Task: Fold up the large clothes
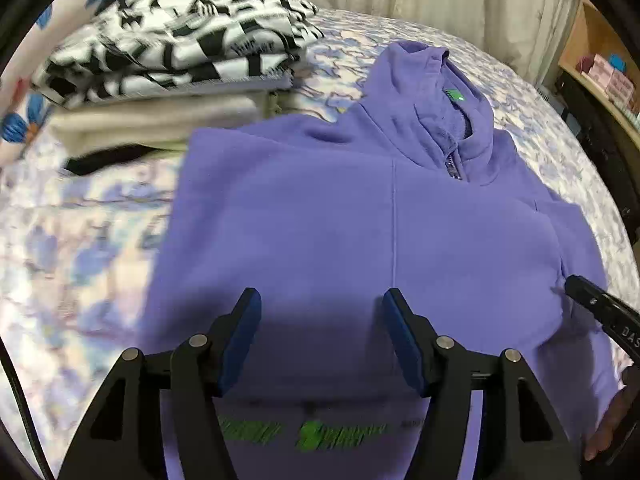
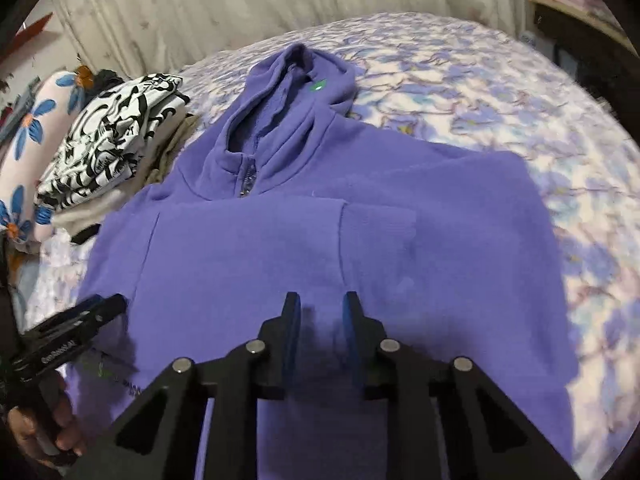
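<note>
A purple zip hoodie (image 1: pixel 340 220) lies flat on the bed, hood (image 1: pixel 436 84) at the far end and both sleeves folded in over the body; green lettering shows near its hem. It also shows in the right wrist view (image 2: pixel 280 248). My left gripper (image 1: pixel 318 300) hovers open over the lower middle of the hoodie and holds nothing. My right gripper (image 2: pixel 320 304) hovers over the folded sleeve, jaws a small gap apart, empty. Each gripper shows at the edge of the other's view: the right one (image 1: pixel 588 300) and the left one (image 2: pixel 92 312).
A stack of folded clothes topped by a black-and-white patterned garment (image 1: pixel 180 36) sits left of the hoodie, also in the right wrist view (image 2: pixel 116 132). A flowered pillow (image 2: pixel 36 128) lies beyond it. The floral bedspread (image 2: pixel 480 92) extends right. A wooden shelf (image 1: pixel 600 60) stands at far right.
</note>
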{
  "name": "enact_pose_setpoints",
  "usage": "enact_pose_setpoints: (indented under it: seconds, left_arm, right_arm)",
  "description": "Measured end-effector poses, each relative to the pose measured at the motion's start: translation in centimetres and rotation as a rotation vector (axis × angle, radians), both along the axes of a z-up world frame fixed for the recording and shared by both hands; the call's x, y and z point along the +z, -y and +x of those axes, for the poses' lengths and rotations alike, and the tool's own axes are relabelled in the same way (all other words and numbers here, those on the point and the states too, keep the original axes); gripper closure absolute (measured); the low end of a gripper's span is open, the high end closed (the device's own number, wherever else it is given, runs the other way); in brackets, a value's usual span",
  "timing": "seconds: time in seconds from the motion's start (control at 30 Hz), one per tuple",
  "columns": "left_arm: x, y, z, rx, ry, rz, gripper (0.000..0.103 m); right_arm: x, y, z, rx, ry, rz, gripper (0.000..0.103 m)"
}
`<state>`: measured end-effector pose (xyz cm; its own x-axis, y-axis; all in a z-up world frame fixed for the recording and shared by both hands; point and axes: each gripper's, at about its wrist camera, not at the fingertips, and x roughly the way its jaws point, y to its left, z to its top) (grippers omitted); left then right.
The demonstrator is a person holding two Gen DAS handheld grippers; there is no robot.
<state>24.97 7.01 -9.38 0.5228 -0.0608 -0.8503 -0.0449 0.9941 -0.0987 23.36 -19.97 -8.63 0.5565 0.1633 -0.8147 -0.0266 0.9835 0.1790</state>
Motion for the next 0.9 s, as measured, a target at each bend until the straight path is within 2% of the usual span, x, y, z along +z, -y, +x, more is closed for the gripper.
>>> enact_pose_setpoints:
  seconds: [0.07, 0.2, 0.47, 0.73, 0.9]
  left_arm:
    - [1.5, -0.2, -1.6, -0.003, 0.029, 0.020, 0.038]
    - [4.7, -1.0, -5.6, 0.019, 0.096, 0.035, 0.025]
    - [8.7, -2.1, -13.6, 0.046, 0.128, 0.072, 0.024]
    - [11.2, -3.6, -20.4, 0.087, 0.133, 0.082, 0.024]
    - [12.5, -4.7, -24.3, 0.104, 0.175, 0.103, 0.024]
  right_arm:
    - [0.7, -0.1, -1.3, 0.008, 0.006, 0.029, 0.080]
    - [2.3, -0.7, -4.4, 0.004, 0.028, 0.049, 0.080]
    - [6.0, -1.1, -10.5, 0.015, 0.060, 0.100, 0.080]
    - [9.3, -1.4, -16.3, 0.030, 0.108, 0.126, 0.078]
    - [10.7, -1.4, -19.6, 0.044, 0.145, 0.117, 0.066]
